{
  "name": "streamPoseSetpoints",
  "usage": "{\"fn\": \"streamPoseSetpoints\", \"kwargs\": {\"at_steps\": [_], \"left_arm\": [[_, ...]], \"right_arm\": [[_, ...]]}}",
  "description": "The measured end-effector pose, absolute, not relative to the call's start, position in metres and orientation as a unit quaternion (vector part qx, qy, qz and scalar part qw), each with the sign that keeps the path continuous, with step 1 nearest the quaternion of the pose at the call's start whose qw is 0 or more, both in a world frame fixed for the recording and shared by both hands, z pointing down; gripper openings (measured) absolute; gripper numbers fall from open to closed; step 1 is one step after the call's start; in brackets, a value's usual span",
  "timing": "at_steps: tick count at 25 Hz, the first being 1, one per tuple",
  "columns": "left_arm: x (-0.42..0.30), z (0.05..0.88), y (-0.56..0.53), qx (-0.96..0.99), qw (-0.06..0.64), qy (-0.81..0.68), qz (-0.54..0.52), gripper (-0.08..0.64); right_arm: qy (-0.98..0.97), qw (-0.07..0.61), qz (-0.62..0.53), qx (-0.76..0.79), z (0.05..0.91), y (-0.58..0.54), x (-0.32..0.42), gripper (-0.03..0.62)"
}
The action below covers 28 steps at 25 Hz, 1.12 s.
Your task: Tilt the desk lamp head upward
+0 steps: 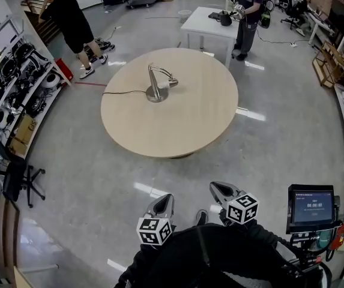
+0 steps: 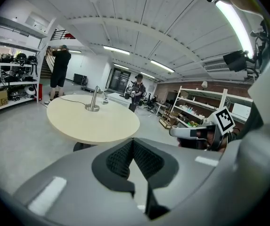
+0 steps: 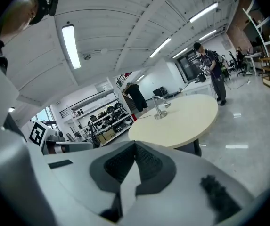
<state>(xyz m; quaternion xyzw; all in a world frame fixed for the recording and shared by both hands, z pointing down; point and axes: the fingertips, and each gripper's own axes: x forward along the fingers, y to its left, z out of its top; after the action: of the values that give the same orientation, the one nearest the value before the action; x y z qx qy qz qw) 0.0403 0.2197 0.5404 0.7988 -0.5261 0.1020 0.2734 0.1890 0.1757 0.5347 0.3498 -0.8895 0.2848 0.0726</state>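
The desk lamp (image 1: 156, 84) stands left of centre on the round counter (image 1: 190, 119), upper middle of the frame, its head dipping rightward. Its cord (image 1: 120, 92) trails left. At the bottom edge, well apart from the counter, the left gripper (image 1: 164, 198) and right gripper (image 1: 217, 188) have jaws closed and empty.

Bare tabletop (image 1: 208, 119) around lamp (image 1: 157, 84), open floor (image 1: 184, 173) before

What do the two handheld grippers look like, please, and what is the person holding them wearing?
Both the left gripper and right gripper have smooth grey shells tapering to the tips, each carrying a white cube with black square markers. Their inner pads are black and ribbed. The person wears a black top.
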Motion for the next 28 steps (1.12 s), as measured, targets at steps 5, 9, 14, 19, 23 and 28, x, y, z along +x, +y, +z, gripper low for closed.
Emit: {"fn": "streamPoseSetpoints", "kwargs": {"at_steps": [5, 9, 14, 19, 23, 28], "left_arm": [[0.04, 0.54, 0.203, 0.796, 0.272, -0.532, 0.098, 0.006], [0.037, 0.54, 0.195, 0.793, 0.275, -0.534, 0.1, 0.006], [0.028, 0.545, 0.176, 0.79, 0.287, -0.532, 0.1, 0.006], [0.033, 0.548, 0.143, 0.812, 0.283, -0.499, 0.107, 0.006], [0.037, 0.551, 0.112, 0.825, 0.283, -0.477, 0.107, 0.006], [0.002, 0.563, 0.046, 0.833, 0.282, -0.466, 0.099, 0.006]], "right_arm": [[-0.892, 0.07, 0.28, 0.347, 0.535, 0.159, 0.191, -0.005], [-0.893, 0.071, 0.286, 0.341, 0.537, 0.151, 0.187, -0.005], [-0.891, 0.074, 0.291, 0.342, 0.541, 0.135, 0.181, -0.005], [-0.876, 0.07, 0.292, 0.376, 0.543, 0.112, 0.187, -0.006], [-0.865, 0.07, 0.292, 0.401, 0.545, 0.087, 0.192, -0.005], [-0.86, 0.064, 0.288, 0.416, 0.555, 0.028, 0.16, -0.005]]}}
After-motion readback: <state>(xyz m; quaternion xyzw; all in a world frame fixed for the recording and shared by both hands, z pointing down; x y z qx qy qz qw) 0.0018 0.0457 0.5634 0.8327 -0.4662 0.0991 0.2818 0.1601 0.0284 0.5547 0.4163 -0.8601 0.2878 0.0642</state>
